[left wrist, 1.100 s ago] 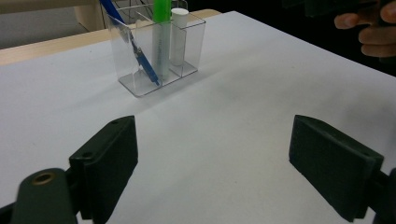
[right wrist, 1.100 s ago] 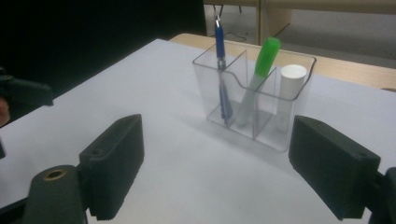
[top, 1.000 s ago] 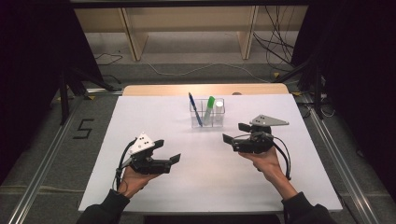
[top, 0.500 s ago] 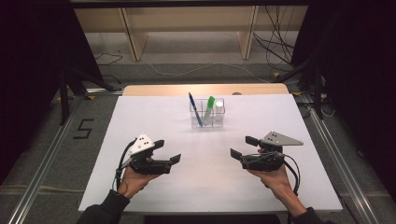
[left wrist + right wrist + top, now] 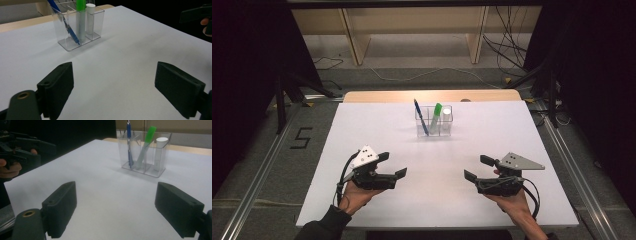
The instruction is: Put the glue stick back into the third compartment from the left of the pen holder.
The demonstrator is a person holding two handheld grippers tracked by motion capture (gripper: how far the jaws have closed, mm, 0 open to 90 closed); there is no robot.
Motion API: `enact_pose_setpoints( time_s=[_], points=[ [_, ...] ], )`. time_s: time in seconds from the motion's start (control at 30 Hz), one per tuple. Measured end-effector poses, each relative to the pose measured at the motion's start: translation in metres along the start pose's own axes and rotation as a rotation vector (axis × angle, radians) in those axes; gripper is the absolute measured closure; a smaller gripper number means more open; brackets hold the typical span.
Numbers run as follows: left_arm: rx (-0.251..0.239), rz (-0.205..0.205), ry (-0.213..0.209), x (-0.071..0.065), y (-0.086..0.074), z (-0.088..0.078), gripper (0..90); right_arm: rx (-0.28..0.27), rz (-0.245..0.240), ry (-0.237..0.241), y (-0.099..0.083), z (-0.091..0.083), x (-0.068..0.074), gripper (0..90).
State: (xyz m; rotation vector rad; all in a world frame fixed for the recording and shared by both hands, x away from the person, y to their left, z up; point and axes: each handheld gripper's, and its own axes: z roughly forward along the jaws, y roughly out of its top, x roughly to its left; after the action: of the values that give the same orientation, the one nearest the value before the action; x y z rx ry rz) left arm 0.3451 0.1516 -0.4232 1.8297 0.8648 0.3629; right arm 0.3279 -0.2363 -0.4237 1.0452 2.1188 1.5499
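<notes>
Table (image 5: 377, 125): lying white under everything, with a wooden strip along its far edge.
Clear organizer (image 5: 434, 122): standing at the far middle of the table.
Blue pen (image 5: 420, 116): leaning in the organizer's left part.
Green marker (image 5: 436, 116): standing tilted beside the pen.
Left gripper (image 5: 392, 166): sitting in a hand near the front left, jaws spread and pointing right.
Right gripper (image 5: 479, 168): sitting in a hand near the front right, jaws spread and pointing left.

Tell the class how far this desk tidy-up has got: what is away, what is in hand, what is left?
Done: the blue pen, green marker and white tube stand in the clear holder. In hand: nothing; the left claw and right claw are both open and empty above the white table. Left: nothing loose shows on the table, so it looks finished.
</notes>
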Motion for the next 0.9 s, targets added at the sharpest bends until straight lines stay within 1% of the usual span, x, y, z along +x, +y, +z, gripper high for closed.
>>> enact_pose_setpoints(
  time_s=[0.17, 0.27, 0.53, 0.57, 0.8, 0.9],
  points=[
    [-0.002, -0.013, -0.004, -0.001, -0.002, -0.001, 15.1, 0.003, -0.006, -0.009, -0.004, -0.003, 0.001, 18.6],
    [0.002, -0.007, -0.005, -0.001, -0.002, -0.002, 15.1, 0.005, -0.003, -0.015, -0.006, -0.005, 0.001, 18.7],
    [0.0, -0.022, -0.015, -0.003, -0.005, -0.003, 15.1, 0.01, 0.001, -0.021, -0.012, -0.009, 0.0, 18.6],
    [0.004, -0.018, -0.016, -0.003, -0.005, -0.003, 15.1, 0.01, 0.001, -0.023, -0.012, -0.009, 0.0, 18.6],
    [-0.003, -0.022, -0.018, -0.002, -0.004, -0.004, 15.1, 0.006, 0.002, -0.03, -0.012, -0.009, -0.001, 18.8],
    [-0.003, -0.022, -0.017, -0.002, -0.004, -0.003, 15.1, 0.004, -0.006, -0.029, -0.012, -0.008, -0.001, 18.8]
  ],
)
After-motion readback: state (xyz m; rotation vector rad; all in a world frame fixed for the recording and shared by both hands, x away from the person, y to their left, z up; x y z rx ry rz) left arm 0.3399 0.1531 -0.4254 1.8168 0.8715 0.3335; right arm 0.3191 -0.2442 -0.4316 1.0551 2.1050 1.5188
